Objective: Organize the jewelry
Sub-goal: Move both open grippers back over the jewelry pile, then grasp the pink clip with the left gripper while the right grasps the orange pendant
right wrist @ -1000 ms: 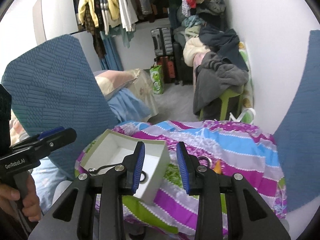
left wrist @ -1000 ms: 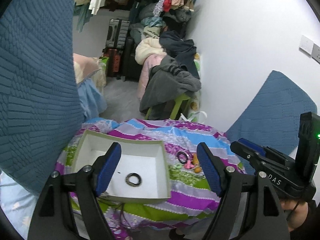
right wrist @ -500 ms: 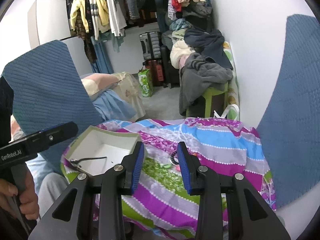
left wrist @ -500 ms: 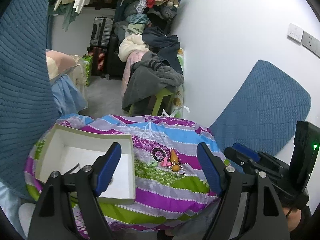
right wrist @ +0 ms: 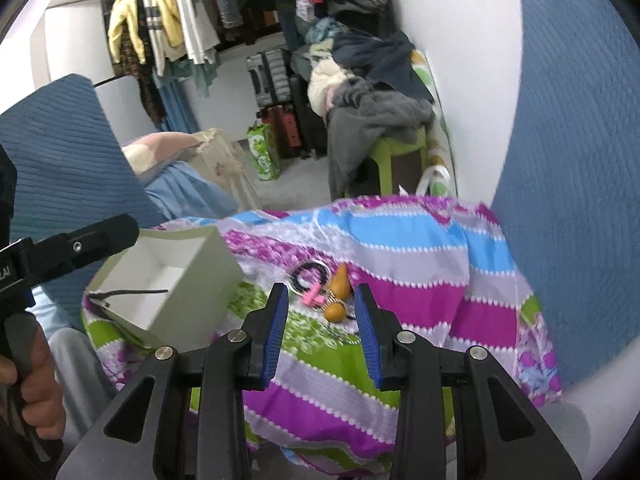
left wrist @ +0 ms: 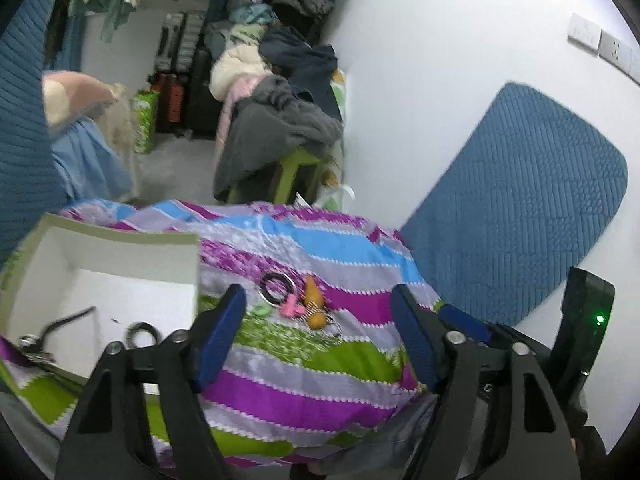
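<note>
The left tool [left wrist: 316,332] is held wide open above the striped cloth [left wrist: 304,384], with nothing between its blue pads. The right tool [right wrist: 322,322] is opened about halfway and is likewise empty; its pads frame the loose jewelry from the near side without touching it. That cluster, a dark ring [left wrist: 276,287], a pink piece [left wrist: 291,307] and two orange drops [left wrist: 313,309], lies near the middle of the cloth, just right of the white box [left wrist: 100,256]. Inside the box a dark ring [left wrist: 142,332] and a black strap [left wrist: 66,322] are seen on the floor. Bare cloth is left to the right of the cluster, up to the blue quilted pad [left wrist: 520,208] at the wall.
</note>
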{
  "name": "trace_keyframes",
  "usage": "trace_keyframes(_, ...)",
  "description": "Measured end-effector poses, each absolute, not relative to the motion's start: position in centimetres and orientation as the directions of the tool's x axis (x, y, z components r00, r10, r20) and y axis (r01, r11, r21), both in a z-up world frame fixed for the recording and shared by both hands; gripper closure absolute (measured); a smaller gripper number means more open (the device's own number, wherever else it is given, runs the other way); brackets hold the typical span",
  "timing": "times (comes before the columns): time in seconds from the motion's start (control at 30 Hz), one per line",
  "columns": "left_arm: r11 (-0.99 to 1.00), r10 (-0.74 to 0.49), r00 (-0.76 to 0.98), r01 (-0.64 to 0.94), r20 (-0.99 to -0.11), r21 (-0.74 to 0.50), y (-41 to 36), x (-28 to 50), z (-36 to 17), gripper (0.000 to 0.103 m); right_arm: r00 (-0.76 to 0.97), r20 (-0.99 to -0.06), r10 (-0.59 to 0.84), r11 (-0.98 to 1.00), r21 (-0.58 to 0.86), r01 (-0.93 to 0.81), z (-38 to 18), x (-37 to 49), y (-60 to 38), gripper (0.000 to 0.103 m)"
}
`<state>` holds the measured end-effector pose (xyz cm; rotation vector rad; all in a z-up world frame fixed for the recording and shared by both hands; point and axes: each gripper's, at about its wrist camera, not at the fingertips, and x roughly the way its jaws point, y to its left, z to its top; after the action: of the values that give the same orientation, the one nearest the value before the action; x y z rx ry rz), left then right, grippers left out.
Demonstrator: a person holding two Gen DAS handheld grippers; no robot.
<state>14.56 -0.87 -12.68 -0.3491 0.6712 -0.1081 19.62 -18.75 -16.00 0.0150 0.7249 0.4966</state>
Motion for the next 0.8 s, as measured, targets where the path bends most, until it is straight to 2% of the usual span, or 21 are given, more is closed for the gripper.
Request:
trace_keyframes(0.07, 0.933, -0.238, 0.760, 0.005, -0.605, -0.361, -1.7, 15.5, -14.0, 0.033, 0.623, -0.646, 0.442, 0.886, 0.202, -0.418, -17.3, 20.4, -19.2, 0.071)
trace_keyframes(0.17, 0.932, -0.264, 0.727, 0.024, -0.633, -0.362, -2.5, 17.0, -15.9, 0.041, 0.597, -0.657, 0.461, 0.878, 0.242, -0.413, -18.6, 21.7, -19.7, 0.071)
trace_keyframes(0.47, 0.928, -0.277, 0.634, -0.018, -0.723, -0.372, -2.9, 22.0, -22.5, 0.053, 0.473, -0.699, 0.536, 0.835, 0.360, -0.416, -23.2, 26.7, -19.6, 0.071)
trace_keyframes(0.53, 0.933, -0.268, 0.617, -0.026, -0.740, -0.359, -2.8, 23.0, -23.8, 0.061, 0.455, -0.704, 0.546, 0.828, 0.370, -0.421, -23.8, 27.8, -19.1, 0.072)
trace_keyframes(0.8, 0.943, -0.252, 0.555, -0.042, -0.793, -0.330, -2.8, 26.8, -28.2, 0.062, 0.349, -0.727, 0.592, 0.791, 0.438, -0.428, -27.1, 32.5, -17.4, 0.079)
